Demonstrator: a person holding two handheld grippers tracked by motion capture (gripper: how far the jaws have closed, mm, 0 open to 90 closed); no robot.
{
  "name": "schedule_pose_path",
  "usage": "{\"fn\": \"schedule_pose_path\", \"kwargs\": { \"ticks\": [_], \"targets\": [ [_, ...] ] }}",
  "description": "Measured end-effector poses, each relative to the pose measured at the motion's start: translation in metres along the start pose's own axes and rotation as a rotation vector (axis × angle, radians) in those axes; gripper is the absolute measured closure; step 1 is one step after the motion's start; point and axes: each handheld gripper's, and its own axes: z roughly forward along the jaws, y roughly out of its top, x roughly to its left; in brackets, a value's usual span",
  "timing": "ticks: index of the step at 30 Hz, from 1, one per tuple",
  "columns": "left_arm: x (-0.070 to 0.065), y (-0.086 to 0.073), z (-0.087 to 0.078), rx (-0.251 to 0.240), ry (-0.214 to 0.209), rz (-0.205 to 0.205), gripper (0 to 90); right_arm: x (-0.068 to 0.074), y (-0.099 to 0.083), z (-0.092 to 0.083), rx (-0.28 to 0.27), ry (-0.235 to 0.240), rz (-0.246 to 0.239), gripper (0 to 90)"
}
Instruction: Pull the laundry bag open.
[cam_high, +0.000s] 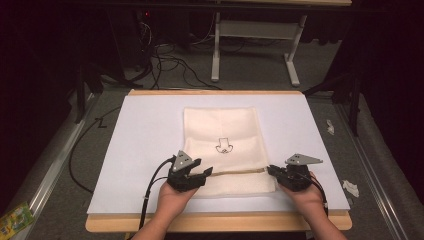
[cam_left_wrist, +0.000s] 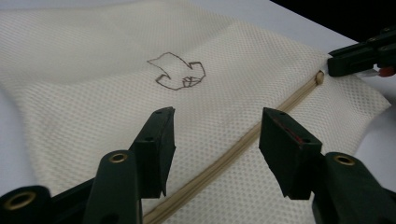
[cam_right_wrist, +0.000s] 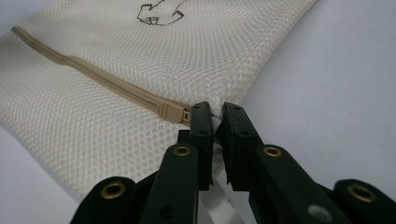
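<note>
A cream mesh zip bag (cam_high: 223, 150) with a small drawn outline figure (cam_high: 223, 145) lies flat on the white surface (cam_high: 140, 150), its near edge toward the person. Its beige zipper (cam_left_wrist: 243, 144) runs crosswise, from one hand to the other, along the near part of the bag.

The right gripper (cam_right_wrist: 215, 122) sits at the bag's right end, fingers nearly closed and pinching the mesh edge just beside the zipper's slider (cam_right_wrist: 173, 112); whether they also catch the pull tab I cannot tell.

The left gripper (cam_left_wrist: 217, 135) hovers over the left stretch of the zipper, its fingers about half open with nothing between the pads, and the zipper line passes under the gap, slanting away toward the right gripper.

The long axis of the zipper points straight from one gripper to the other, so any opening pull probably has to run along that line. The right gripper is the nearer to the slider, while the left looks placed to pin the fabric.
</note>
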Motion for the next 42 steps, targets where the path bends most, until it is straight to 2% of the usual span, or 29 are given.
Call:
{"fn": "schedule_pose_path", "kwargs": {
  "ticks": [2,3,6,8,9,11,12,14,15,16,17,19,21,22,23,25,27,28,29,31,33,40,41,42],
  "targets": [
    [-0.003,-0.001,0.007,0.011,-0.034,-0.032,47.5,0.001,0.000,-0.001,-0.005,-0.002,0.001,84.7],
    [-0.006,-0.002,0.009,0.013,-0.041,-0.032,48.3,0.002,0.000,-0.003,-0.010,-0.003,-0.003,84.7],
    [-0.013,-0.002,0.014,0.015,-0.055,-0.018,51.0,0.003,0.001,-0.005,-0.025,-0.005,-0.005,84.7],
    [-0.022,0.000,0.017,0.017,-0.070,0.005,52.0,0.005,0.001,-0.006,-0.035,-0.005,-0.012,84.7],
    [-0.029,0.002,0.019,0.025,-0.093,0.021,53.6,0.007,0.001,-0.006,-0.034,-0.011,-0.022,84.7],
    [-0.038,0.004,0.022,0.018,-0.100,0.051,53.8,0.008,0.002,-0.008,-0.034,-0.017,-0.038,84.7],
    [-0.038,0.004,0.022,0.018,-0.100,0.051,54.3,0.008,0.002,-0.008,-0.034,-0.017,-0.038,84.7],
    [-0.047,0.006,0.025,0.017,-0.120,0.059,54.8,0.009,0.005,-0.010,-0.050,-0.015,-0.043,84.7],
    [-0.053,0.008,0.031,0.005,-0.140,0.051,56.1,0.010,0.006,-0.012,-0.061,-0.006,-0.039,84.7],
    [-0.053,0.008,0.031,0.005,-0.140,0.051,56.9,0.010,0.006,-0.012,-0.061,-0.006,-0.039,84.7],
    [-0.059,0.011,0.041,0.005,-0.167,0.034,57.8,0.010,0.005,-0.014,-0.066,0.000,-0.040,84.7],
    [-0.066,0.013,0.053,0.019,-0.172,0.033,60.1,0.010,0.005,-0.014,-0.066,0.003,-0.047,84.7],
    [-0.073,0.015,0.067,0.025,-0.188,0.015,62.1,0.010,0.005,-0.014,-0.068,0.002,-0.052,84.8],
    [-0.073,0.015,0.067,0.025,-0.188,0.015,62.7,0.010,0.005,-0.014,-0.068,0.002,-0.052,84.8],
    [-0.076,0.016,0.077,0.036,-0.204,-0.010,62.7,0.009,0.006,-0.014,-0.068,0.004,-0.052,84.8],
    [-0.082,0.018,0.092,0.057,-0.199,-0.040,63.9,0.008,0.006,-0.014,-0.071,0.018,-0.055,85.1],
    [-0.083,0.018,0.096,0.058,-0.192,-0.051,64.1,0.008,0.006,-0.015,-0.073,0.025,-0.053,85.2],
    [-0.085,0.018,0.102,0.050,-0.205,-0.089,64.6,0.008,0.006,-0.015,-0.073,0.026,-0.055,85.2],
    [-0.086,0.018,0.105,0.048,-0.204,-0.094,64.8,0.008,0.006,-0.015,-0.073,0.025,-0.058,85.3],
    [-0.090,0.017,0.107,0.044,-0.199,-0.086,65.2,0.008,0.007,-0.015,-0.077,0.025,-0.059,85.3],
    [-0.094,0.017,0.110,0.038,-0.209,-0.099,67.4,0.010,0.008,-0.017,-0.085,0.024,-0.059,85.3],
    [-0.095,0.020,0.113,0.024,-0.215,-0.098,82.8,0.011,0.008,-0.019,-0.091,0.025,-0.051,85.3],
    [-0.096,0.020,0.112,0.023,-0.223,-0.080,86.6,0.011,0.007,-0.019,-0.092,0.020,-0.048,85.3],
    [-0.097,0.021,0.111,0.019,-0.213,-0.056,87.1,0.011,0.007,-0.019,-0.092,0.019,-0.045,85.3]
  ]
}}
